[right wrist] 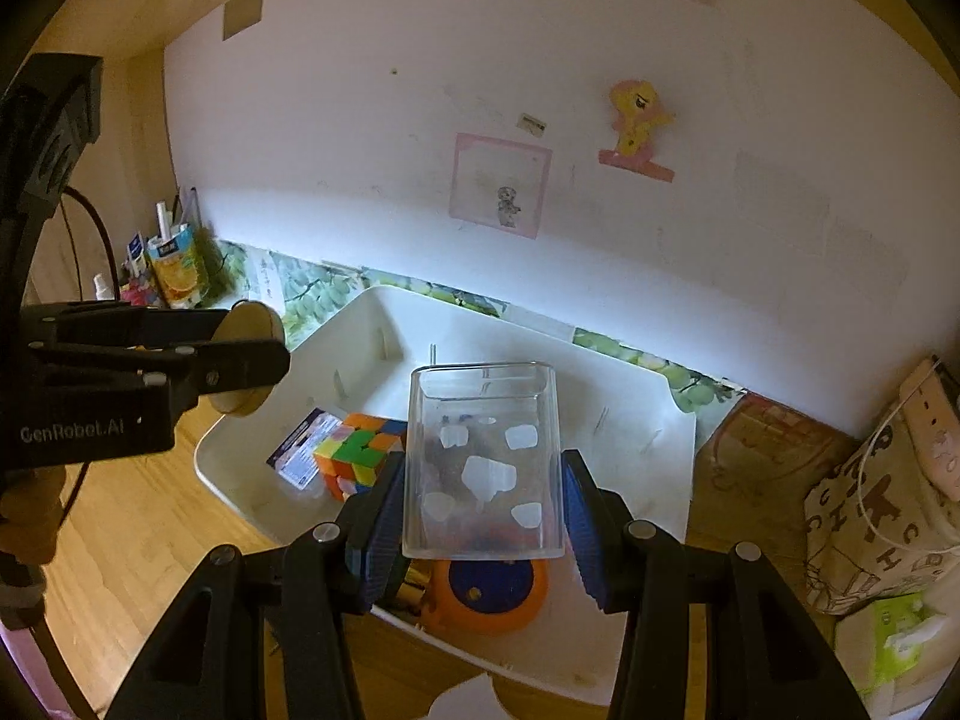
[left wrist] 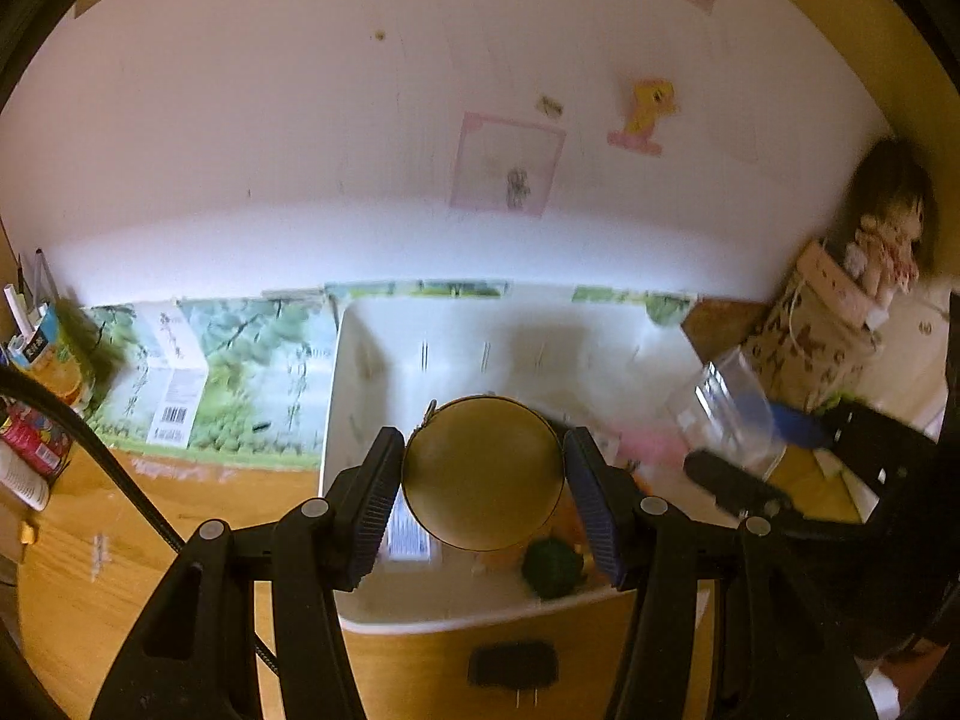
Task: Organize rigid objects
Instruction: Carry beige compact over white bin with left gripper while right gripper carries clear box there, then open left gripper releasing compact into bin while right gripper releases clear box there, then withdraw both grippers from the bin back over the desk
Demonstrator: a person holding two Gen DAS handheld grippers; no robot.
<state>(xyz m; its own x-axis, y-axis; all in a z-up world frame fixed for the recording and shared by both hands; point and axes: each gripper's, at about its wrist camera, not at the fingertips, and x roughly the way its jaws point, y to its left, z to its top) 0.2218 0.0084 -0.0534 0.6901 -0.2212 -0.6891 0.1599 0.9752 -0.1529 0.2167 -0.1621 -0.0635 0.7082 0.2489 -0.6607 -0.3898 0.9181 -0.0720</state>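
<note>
Only the right wrist view shows the puzzle cube (right wrist: 354, 456) in the white bin (right wrist: 672, 480)

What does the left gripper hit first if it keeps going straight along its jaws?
Probably the inside of the white plastic bin. The left gripper holds a round gold tin and points down into the bin; the tin would likely meet the bin's floor or far wall first. Depth is unclear.

A round gold tin (left wrist: 483, 474) sits clamped between the left gripper's (left wrist: 485, 492) pads, while a clear plastic box (right wrist: 485, 456) stands upright between the right gripper's (right wrist: 480, 510) pads.
</note>
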